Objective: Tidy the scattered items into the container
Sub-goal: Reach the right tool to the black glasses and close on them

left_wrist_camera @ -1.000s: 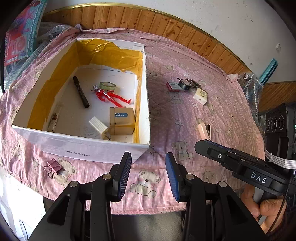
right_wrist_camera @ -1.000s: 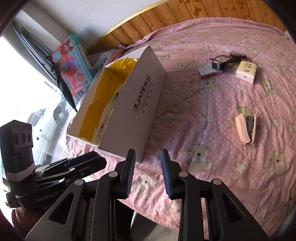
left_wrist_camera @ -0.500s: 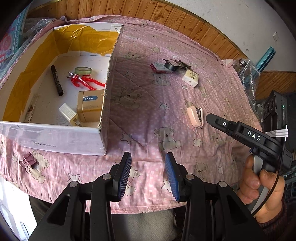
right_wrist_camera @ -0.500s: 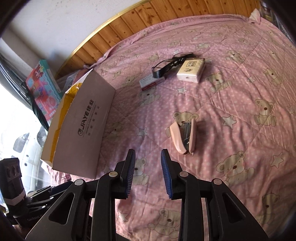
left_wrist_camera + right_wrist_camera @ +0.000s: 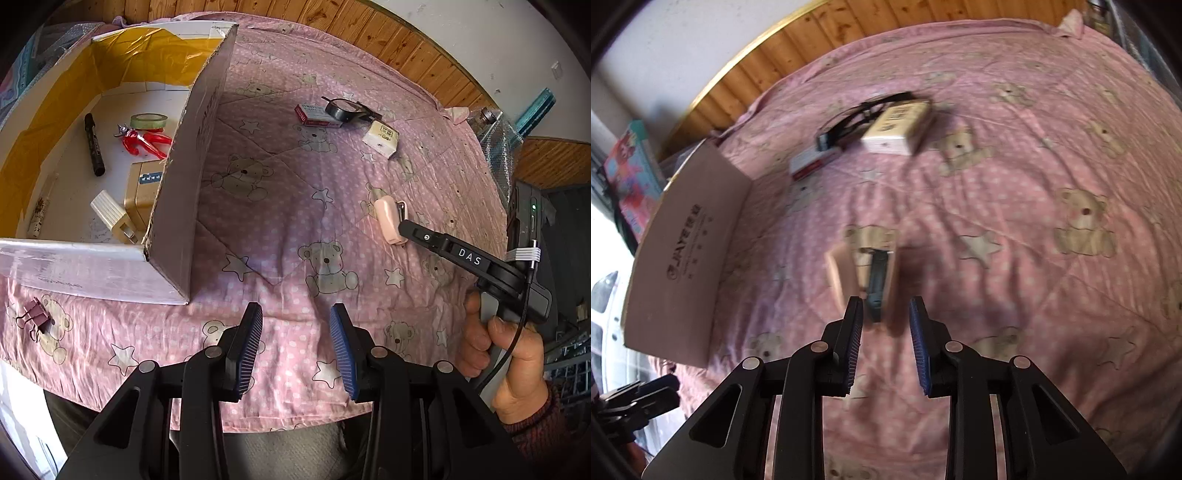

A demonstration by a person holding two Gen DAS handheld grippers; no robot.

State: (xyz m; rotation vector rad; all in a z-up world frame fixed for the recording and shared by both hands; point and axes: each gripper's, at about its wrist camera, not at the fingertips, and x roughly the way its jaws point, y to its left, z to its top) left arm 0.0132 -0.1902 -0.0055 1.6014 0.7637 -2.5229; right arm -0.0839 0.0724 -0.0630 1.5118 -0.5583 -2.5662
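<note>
Right gripper (image 5: 886, 325) spread, lined up just short of pink stapler (image 5: 866, 273) to straddle it; left gripper (image 5: 295, 343) spread, idle near box (image 5: 177, 206).

Ahead of our right fingers (image 5: 854, 325) only the stapler (image 5: 866, 275) lies; the cardboard box (image 5: 683, 251) walls off their left.

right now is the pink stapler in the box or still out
Out. The pink stapler lies on the bedspread, outside the cardboard box.
</note>
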